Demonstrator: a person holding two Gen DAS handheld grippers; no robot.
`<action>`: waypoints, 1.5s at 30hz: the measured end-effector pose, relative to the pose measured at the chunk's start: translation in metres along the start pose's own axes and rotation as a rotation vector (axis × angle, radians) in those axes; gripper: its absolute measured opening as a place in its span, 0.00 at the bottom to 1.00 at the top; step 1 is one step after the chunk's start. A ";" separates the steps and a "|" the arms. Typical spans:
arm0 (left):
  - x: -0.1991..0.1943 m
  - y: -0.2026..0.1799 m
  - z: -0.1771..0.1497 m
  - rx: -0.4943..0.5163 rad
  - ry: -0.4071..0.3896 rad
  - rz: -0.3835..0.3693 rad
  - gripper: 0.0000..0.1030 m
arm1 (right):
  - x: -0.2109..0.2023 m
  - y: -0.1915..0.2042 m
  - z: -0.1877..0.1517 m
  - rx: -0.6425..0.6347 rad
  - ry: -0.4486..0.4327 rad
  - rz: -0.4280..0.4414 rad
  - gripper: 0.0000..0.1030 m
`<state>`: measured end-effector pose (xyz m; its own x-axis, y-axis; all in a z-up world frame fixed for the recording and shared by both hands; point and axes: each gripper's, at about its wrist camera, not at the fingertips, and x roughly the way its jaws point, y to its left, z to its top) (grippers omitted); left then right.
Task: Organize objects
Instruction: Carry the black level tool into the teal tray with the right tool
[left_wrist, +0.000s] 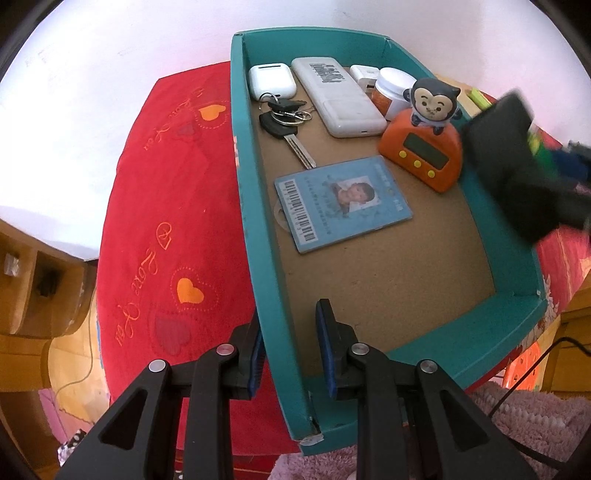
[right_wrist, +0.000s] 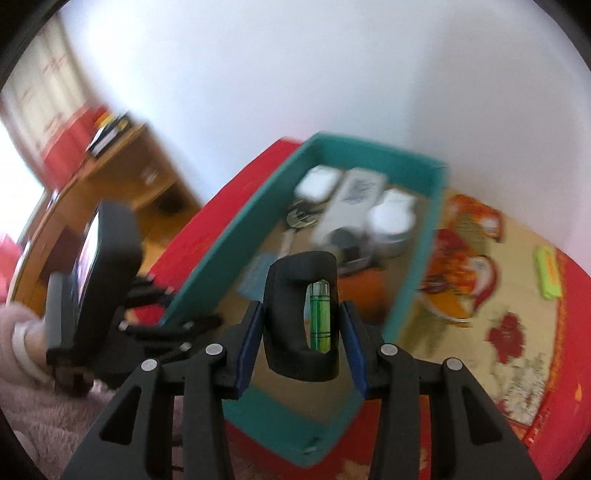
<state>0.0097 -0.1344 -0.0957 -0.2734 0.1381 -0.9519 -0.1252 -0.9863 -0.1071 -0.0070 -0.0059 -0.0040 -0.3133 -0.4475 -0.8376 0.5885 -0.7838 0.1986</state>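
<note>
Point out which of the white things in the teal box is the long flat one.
The white remote control, lying flat between the rounded white earbud case and the white-lidded jar; it alone is long, with a printed label.

In the right wrist view, motion smears everything inside the teal box (right_wrist: 240, 218); its white items and the orange shape cannot be told apart. A black frame with a green vial (right_wrist: 320, 314) covers the box's middle. In the left wrist view, the right tool (left_wrist: 513, 162) is a dark blur cut by the edge. The card (left_wrist: 341, 203) print is too small to read.
</note>
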 end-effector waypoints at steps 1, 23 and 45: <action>0.000 0.001 -0.001 0.000 -0.001 -0.001 0.24 | 0.006 0.006 -0.001 -0.018 0.017 0.006 0.40; 0.008 0.004 0.012 -0.008 -0.004 -0.009 0.24 | 0.067 0.044 -0.020 -0.137 0.220 0.027 0.40; 0.005 0.002 0.010 -0.009 -0.003 -0.008 0.24 | 0.055 0.046 -0.047 -0.171 0.242 0.040 0.35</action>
<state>-0.0016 -0.1348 -0.0981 -0.2757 0.1458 -0.9501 -0.1183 -0.9861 -0.1170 0.0379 -0.0461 -0.0650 -0.1124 -0.3448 -0.9319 0.7206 -0.6741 0.1625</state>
